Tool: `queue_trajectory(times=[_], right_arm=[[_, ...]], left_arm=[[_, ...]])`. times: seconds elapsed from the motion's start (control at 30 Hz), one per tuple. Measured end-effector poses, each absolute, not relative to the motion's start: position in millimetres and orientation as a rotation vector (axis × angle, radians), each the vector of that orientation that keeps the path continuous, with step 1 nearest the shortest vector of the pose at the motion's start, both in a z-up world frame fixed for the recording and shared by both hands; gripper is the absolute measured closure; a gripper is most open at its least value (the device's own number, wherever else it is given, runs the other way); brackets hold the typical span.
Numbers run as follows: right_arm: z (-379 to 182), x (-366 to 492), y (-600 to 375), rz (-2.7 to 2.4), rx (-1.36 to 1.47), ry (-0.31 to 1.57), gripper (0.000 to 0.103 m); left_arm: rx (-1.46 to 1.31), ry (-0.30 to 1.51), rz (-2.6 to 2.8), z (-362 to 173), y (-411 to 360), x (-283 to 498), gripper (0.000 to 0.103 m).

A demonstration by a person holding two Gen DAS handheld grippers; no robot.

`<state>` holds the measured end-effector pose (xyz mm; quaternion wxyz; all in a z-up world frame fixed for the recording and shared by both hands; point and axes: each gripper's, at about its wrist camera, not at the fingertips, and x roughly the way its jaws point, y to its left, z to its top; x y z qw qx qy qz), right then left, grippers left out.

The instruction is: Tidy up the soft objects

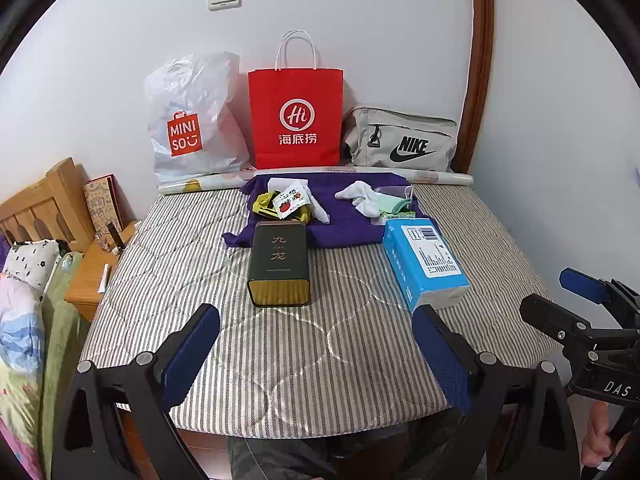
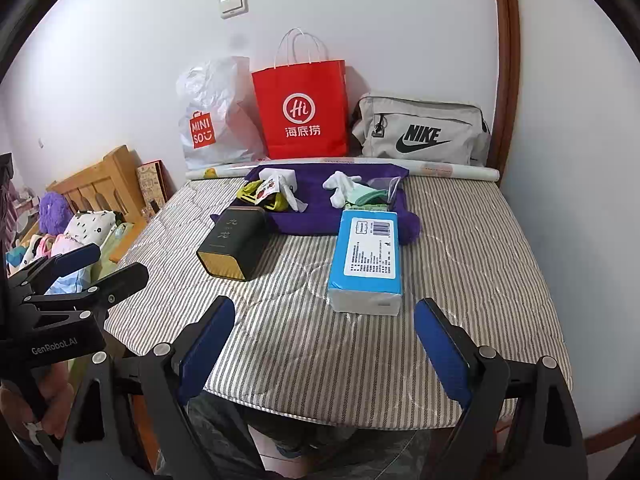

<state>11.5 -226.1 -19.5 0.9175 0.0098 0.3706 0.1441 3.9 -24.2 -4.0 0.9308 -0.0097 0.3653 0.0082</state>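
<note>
The left gripper (image 1: 316,328) was held level at the near edge, its blue-padded fingers (image 1: 192,344) spread wide apart with nothing between them. The right gripper (image 2: 324,324) was held beside it, to the right, its jaws likewise parted and unloaded. Each was gripped from below by a hand: the left hand (image 2: 44,408) and the right hand (image 1: 600,436) were partly seen.

Soft, even indoor light, faint shadows, sharp centre — heavy fisheye bending and black vignette at the edges.
</note>
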Motion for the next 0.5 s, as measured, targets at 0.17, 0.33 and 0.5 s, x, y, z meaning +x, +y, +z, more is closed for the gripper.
queue_trajectory(times=[0.17, 0.33, 0.5], right_arm=[[-19.1, 11.7, -226.2, 0.301, 0.021, 0.761, 0.012], [-18.5, 11.6, -226.8, 0.307, 0.018, 0.760, 0.012], [-18.0, 10.7, -226.4, 0.307, 0.017, 0.759, 0.012]], left_arm=[[-0.019, 0.749, 0.015, -3.4, -25.1, 3.1, 0.006], [-0.021, 0.747, 0.017, -3.3, -25.7, 2.6, 0.006], [-0.021, 0.746, 0.017, -2.7, -25.6, 2.0, 0.006]])
